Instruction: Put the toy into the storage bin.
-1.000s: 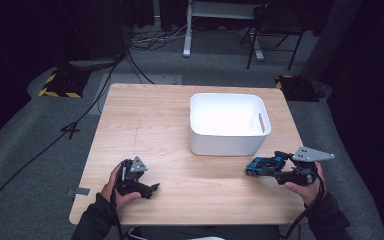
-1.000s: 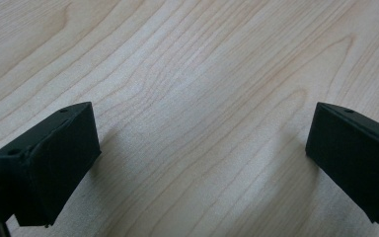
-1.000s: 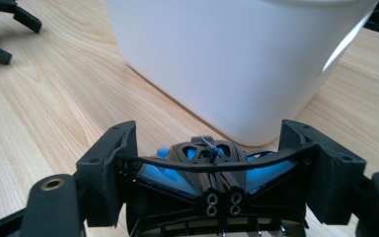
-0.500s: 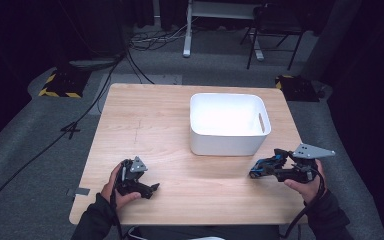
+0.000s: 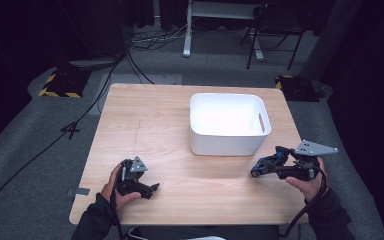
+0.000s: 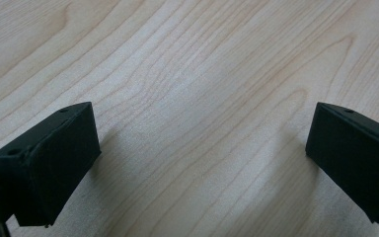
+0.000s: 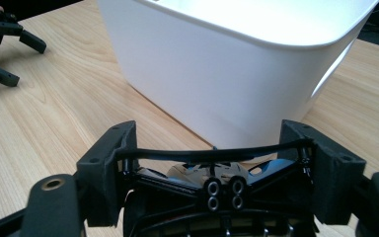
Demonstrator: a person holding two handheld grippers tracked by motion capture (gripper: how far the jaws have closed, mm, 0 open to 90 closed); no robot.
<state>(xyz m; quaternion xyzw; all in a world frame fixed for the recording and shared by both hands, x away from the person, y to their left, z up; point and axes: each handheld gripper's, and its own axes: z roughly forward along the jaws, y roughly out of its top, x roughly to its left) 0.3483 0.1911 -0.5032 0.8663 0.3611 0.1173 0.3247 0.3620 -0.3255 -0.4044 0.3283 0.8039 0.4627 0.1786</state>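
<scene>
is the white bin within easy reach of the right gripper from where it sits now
Probably yes. The right gripper sits near the table's front right edge with open jaws pointing toward the white bin, just off its near right corner. Bare wood lies between them, nothing in the way.

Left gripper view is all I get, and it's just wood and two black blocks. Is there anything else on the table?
Observer: Yes. A white tub stands on the table, over to the right of the middle.
Operator: Ooh, is anything in it?
Observer: In the high view its inside looks plain white, with nothing in it that I can make out.
Operator: What's closest to it?
Observer: The right gripper. It sits just in front of the tub's near right corner, its jaws spread and aimed at the tub's wall, not touching it.
</scene>
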